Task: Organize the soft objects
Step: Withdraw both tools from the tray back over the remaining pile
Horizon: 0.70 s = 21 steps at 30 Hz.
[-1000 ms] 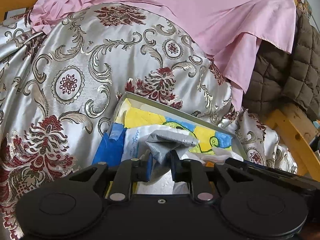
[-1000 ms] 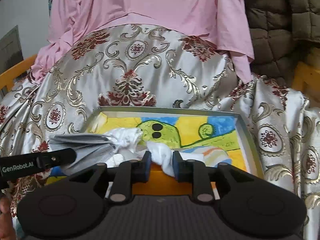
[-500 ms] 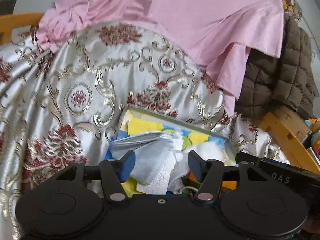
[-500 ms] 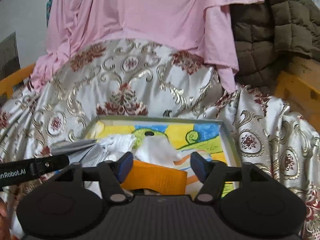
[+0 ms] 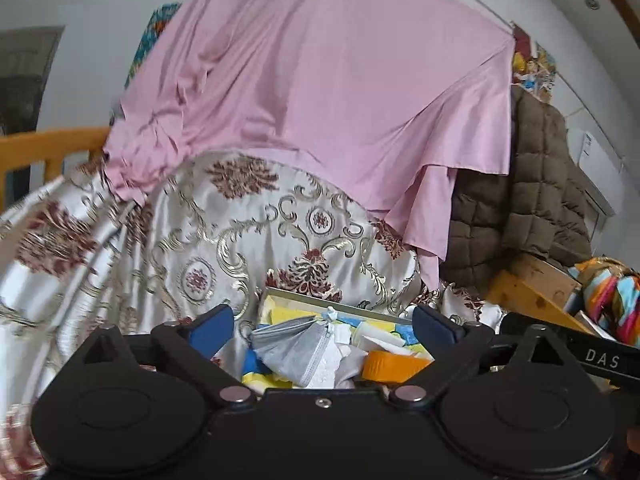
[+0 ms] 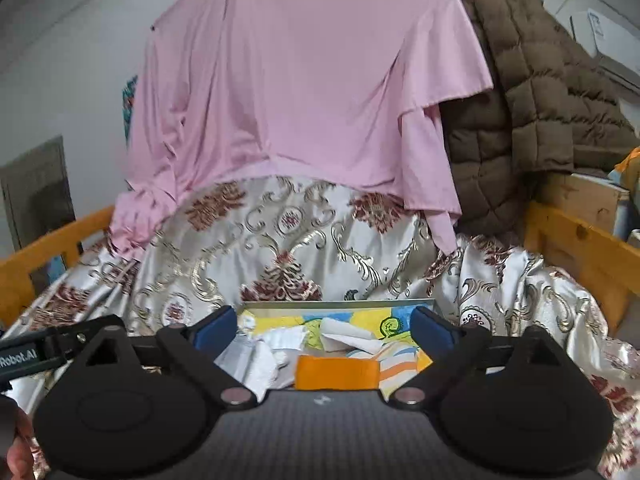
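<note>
A: Where do things stand with the soft pieces?

B: They lie in the shallow painted tray (image 6: 340, 305) on the patterned satin bedspread (image 6: 288, 240). From the right wrist view, the grey cloth (image 6: 240, 354) sits at about 9 o'clock in the tray, a white cloth (image 6: 348, 336) near the middle, and an orange band (image 6: 338, 372) at 6 o'clock, closest to the camera.

A: And the grippers?

B: The left gripper (image 5: 323, 322) and the right gripper (image 6: 323, 326) have both just been opening; the fingers now stand wide apart with nothing pressed between them. The cloths lie in the tray beyond and below the tips.

A: So which step is this?

B: I judge it a release just finished: both pieces dropped in the tray, both tools free.

A: What does the next move call for?

B: Probably choosing another soft item. The pink sheet (image 6: 312, 80) at 12 o'clock and the brown quilted jacket (image 6: 532, 92) at 2 o'clock hang well apart from the tray. Either needs a long reach and a pinch on a loose edge.
</note>
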Each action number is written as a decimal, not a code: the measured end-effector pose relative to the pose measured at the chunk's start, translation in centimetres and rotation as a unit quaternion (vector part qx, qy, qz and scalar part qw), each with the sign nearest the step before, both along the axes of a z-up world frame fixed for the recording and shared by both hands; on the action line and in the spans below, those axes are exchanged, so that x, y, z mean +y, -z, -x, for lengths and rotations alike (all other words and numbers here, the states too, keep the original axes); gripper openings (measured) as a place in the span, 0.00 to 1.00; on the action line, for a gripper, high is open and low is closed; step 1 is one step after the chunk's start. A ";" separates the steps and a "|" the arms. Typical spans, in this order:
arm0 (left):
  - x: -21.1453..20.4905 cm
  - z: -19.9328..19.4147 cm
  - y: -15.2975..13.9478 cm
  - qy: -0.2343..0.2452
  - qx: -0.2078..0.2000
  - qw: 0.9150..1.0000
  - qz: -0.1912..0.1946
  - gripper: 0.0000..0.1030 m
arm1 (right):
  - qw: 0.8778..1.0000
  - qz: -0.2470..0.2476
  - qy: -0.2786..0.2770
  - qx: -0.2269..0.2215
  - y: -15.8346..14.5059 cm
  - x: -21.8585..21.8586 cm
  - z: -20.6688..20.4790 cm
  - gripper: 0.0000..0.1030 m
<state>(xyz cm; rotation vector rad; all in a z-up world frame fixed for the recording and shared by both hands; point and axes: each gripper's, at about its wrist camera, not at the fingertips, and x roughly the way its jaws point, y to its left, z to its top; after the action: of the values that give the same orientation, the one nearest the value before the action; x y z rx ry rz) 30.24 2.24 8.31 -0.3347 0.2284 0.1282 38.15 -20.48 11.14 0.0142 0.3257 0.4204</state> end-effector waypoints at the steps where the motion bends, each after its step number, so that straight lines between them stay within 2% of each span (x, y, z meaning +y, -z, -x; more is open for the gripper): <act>1: -0.2 1.1 -0.1 0.000 -0.002 1.000 -0.008 0.95 | 1.000 -0.002 -0.002 -0.005 -0.1 -0.3 1.1 0.97; 7: -0.6 6.8 0.3 -0.011 -0.007 0.999 -0.051 0.99 | 1.000 0.000 -0.015 -0.010 0.4 -1.3 6.1 1.00; 11: -0.6 9.6 1.5 -0.018 0.004 0.998 -0.052 0.99 | 1.000 0.002 -0.022 -0.007 1.4 -1.6 9.0 1.00; 21: 0.0 12.9 5.4 -0.030 0.073 0.995 -0.059 0.99 | 0.998 0.045 -0.036 0.027 6.0 -1.1 13.8 1.00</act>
<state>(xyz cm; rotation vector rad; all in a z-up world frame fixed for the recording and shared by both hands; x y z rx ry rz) 17.30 2.22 2.95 -0.2153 0.3535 0.2256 24.39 -21.55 5.10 -0.0751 0.3994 0.4772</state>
